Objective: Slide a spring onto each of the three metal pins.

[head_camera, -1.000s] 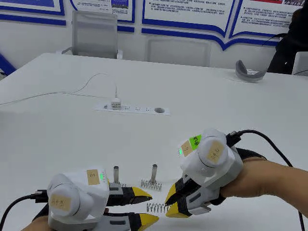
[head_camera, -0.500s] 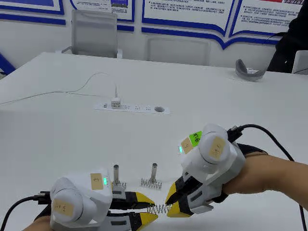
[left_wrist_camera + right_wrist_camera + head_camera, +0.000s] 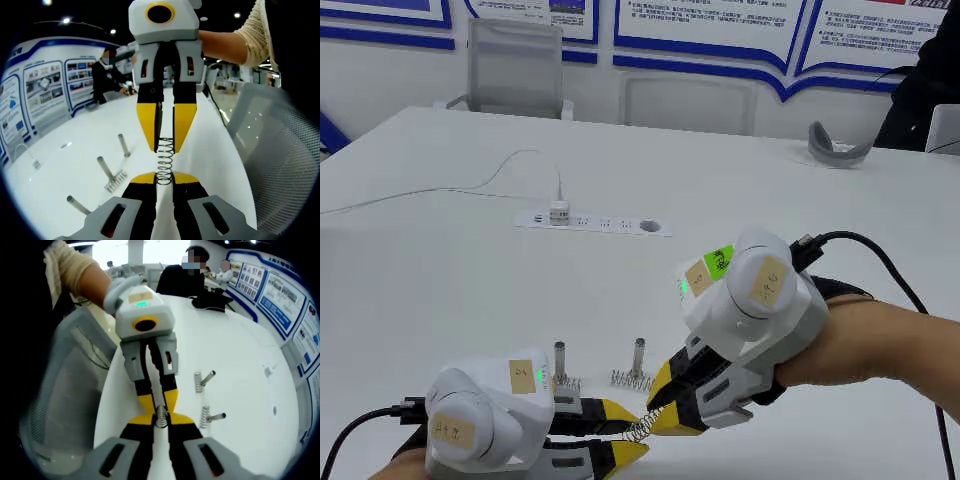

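Observation:
A small steel spring (image 3: 641, 428) hangs tilted just above the white table, stretched between both grippers. My left gripper (image 3: 634, 432), low at the front left, is shut on one end of it (image 3: 164, 179). My right gripper (image 3: 658, 412) comes from the right and is shut on the other end (image 3: 165, 147). In the right gripper view the spring (image 3: 161, 414) shows end-on between my own tips. Two upright metal pins (image 3: 560, 358) (image 3: 638, 354) stand just behind, each with a spring (image 3: 632, 380) at its base. A third pin (image 3: 77, 205) shows in the left gripper view.
A white power strip (image 3: 592, 224) with a plugged-in charger and a cable lies mid-table. A grey curved object (image 3: 838, 150) rests at the far right. Chairs (image 3: 516, 68) stand behind the table's far edge. A mesh chair back (image 3: 272, 145) is close by me.
The right gripper moved left and up with the spring, lifting it off the table. The left gripper's jaws closed on the spring's free end.

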The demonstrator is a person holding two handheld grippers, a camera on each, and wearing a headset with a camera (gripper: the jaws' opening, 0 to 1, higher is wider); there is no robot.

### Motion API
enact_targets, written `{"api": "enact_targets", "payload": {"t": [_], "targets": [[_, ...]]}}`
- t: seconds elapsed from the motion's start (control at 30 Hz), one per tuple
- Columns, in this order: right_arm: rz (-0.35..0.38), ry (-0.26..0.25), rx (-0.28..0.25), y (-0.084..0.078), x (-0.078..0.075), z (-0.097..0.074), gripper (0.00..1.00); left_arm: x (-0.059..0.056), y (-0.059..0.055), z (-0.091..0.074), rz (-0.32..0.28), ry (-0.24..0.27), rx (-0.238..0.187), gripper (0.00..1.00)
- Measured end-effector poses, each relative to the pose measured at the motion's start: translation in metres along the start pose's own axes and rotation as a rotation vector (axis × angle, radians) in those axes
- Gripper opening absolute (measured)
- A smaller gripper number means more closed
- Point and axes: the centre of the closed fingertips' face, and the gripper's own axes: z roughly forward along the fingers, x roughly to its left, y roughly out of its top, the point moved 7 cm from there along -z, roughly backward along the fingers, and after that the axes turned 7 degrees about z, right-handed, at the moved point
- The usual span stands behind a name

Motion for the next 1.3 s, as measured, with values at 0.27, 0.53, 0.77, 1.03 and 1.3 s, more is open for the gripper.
{"api": "enact_targets", "payload": {"t": [0.27, 0.53, 0.77, 1.03, 1.3], "targets": [[-0.009, -0.008, -0.025, 0.0095, 0.0016, 0.0016, 0.11, -0.0007, 0.0013, 0.0009, -0.011, 0.001, -0.009, 0.11], [0.019, -0.009, -0.027, 0.008, -0.0004, 0.0005, 0.16, 0.0012, 0.0, 0.0001, -0.034, 0.011, -0.022, 0.11], [0.025, -0.02, -0.006, 0.0027, -0.0026, 0.0024, 0.15, 0.002, 0.0002, 0.0, -0.04, 0.014, -0.027, 0.11], [0.026, -0.023, -0.006, 0.0024, -0.0035, 0.0035, 0.12, 0.0021, 0.0018, 0.0003, -0.045, 0.018, -0.033, 0.11], [0.036, -0.04, -0.002, 0.0013, -0.0074, -0.0004, 0.12, 0.0032, 0.001, -0.0001, -0.057, 0.029, -0.033, 0.18]]}}
